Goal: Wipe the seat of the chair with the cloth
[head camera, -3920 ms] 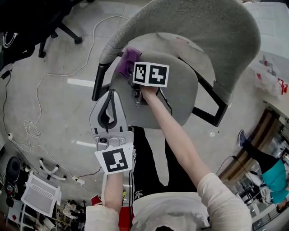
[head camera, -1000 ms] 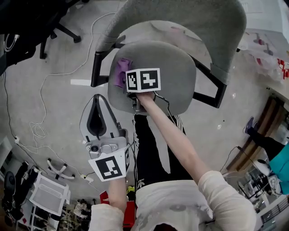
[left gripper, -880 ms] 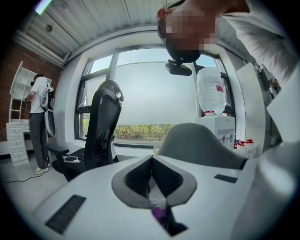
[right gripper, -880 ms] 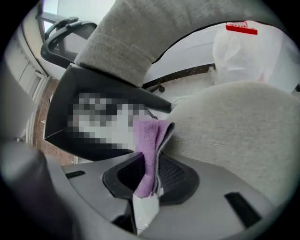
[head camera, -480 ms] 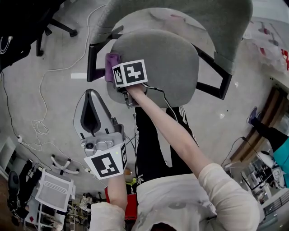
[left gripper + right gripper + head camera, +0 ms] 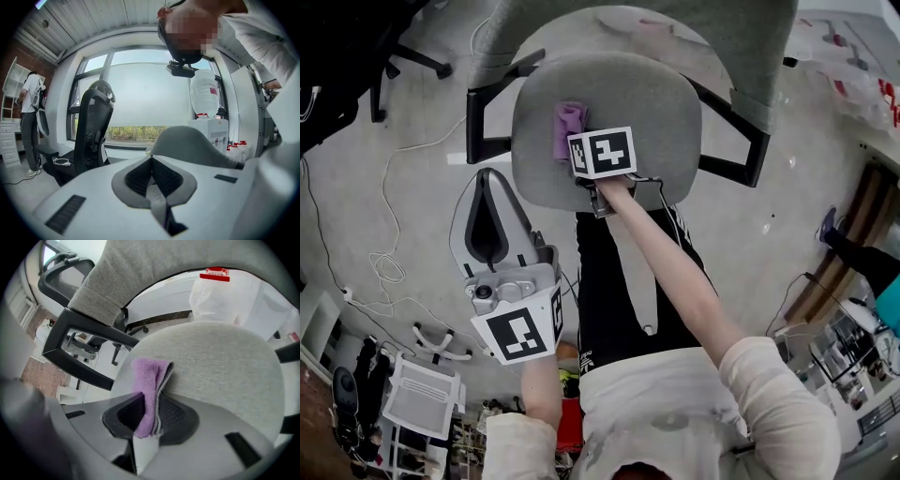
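The grey chair seat [image 6: 637,103] fills the top of the head view. A purple cloth [image 6: 569,129] lies folded on its left half, and my right gripper [image 6: 577,150], under its marker cube, is shut on the cloth's near end. In the right gripper view the cloth [image 6: 151,385] stands pinched between the right gripper's [image 6: 149,416] jaws and rests on the seat [image 6: 220,362]. My left gripper [image 6: 486,183] hangs shut and holds nothing, off the seat's left front over the floor. In the left gripper view this left gripper [image 6: 152,161] points level across the room.
Black armrests [image 6: 487,122] [image 6: 731,141] flank the seat, with the grey backrest [image 6: 675,28] beyond. A black office chair [image 6: 356,47] stands far left, cables [image 6: 384,262] run on the floor, and a white rack [image 6: 412,403] is near left. A person [image 6: 30,122] stands far off.
The right gripper drew the cloth out to the seat's left edge, then back right toward the middle. The left gripper stayed shut beside the chair.
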A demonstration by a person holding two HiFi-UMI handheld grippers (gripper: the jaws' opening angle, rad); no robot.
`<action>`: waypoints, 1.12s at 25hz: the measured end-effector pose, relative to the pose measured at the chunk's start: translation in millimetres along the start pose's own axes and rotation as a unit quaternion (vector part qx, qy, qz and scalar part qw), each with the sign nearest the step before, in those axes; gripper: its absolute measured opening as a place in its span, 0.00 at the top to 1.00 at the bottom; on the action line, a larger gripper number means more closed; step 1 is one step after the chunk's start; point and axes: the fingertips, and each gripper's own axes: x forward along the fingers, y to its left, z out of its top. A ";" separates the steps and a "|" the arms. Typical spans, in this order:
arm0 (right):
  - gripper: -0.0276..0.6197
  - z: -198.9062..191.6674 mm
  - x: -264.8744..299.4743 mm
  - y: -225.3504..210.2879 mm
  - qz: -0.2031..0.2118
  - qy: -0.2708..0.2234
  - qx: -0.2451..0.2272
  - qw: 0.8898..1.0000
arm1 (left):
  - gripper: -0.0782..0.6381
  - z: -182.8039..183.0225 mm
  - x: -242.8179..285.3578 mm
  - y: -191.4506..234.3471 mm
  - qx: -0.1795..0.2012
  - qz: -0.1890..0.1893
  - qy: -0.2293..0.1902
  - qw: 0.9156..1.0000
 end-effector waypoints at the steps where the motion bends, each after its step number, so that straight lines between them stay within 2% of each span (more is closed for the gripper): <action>1: 0.82 -2.5 -5.5 -12.2 -0.009 -0.001 0.005 1.000 | 0.87 -0.2 0.4 -3.0 0.000 -0.003 0.001 1.000; 5: 0.82 -11.3 -25.3 -51.9 -0.039 -0.004 0.025 0.999 | 0.87 -1.6 3.6 -20.5 0.008 -0.027 0.003 1.000; 14: 0.82 -30.6 -64.9 -122.6 -0.101 0.011 0.011 0.995 | 0.87 -1.2 16.6 -56.6 0.032 -0.083 0.011 0.996; 20: 0.82 -44.4 -95.2 -174.0 -0.173 0.018 0.017 0.985 | 0.87 2.8 25.9 -70.7 0.037 -0.099 0.006 0.994; 24: 0.82 -65.3 -109.0 -195.3 -0.233 0.050 0.039 0.970 | 0.87 1.4 32.4 -78.0 0.038 -0.108 0.010 0.993; 28: 0.82 -50.3 -107.0 -205.5 -0.245 0.010 0.023 0.969 | 0.87 3.5 35.6 -88.3 0.037 -0.116 0.009 0.993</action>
